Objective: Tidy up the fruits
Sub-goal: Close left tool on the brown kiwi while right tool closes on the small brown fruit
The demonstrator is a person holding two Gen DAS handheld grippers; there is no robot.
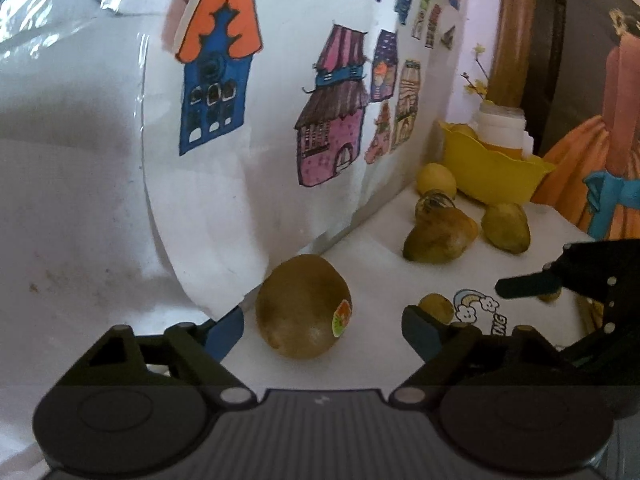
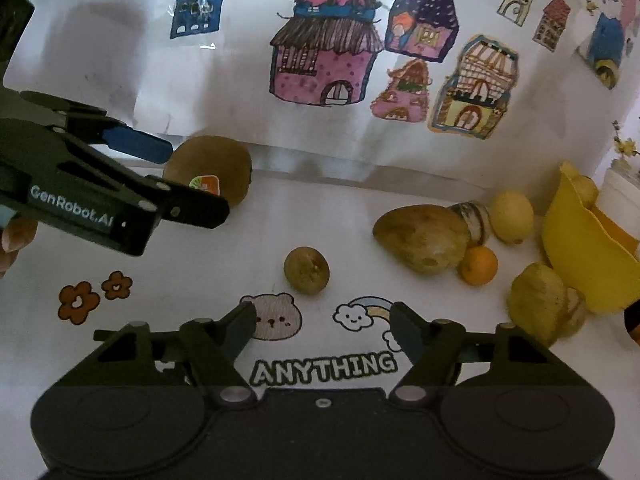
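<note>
Right now we hold two tools over a white bench printed with cartoon stickers, set against a wall of paper house drawings. Our left tool is released, its jaws spread wide on either side of a brown kiwi with a small sticker, which lies on the bench close to the wall. From the right wrist view, the jaws flank the kiwi without seeming to press it. Our right tool is also released and empty, hovering low over the printed word on the bench, with a small round brownish fruit just ahead of it.

Further right lie a mango, a lemon, a small orange and another yellow-green fruit, clustered near a yellow bowl, probably where the fruit belongs.

We judge the kiwi grasp to be the step in hand. The risk is that the round kiwi could roll or squirt out if the jaws close off-centre, or bruise if squeezed hard. The far jaw sits near the hanging paper and might snag it.
</note>
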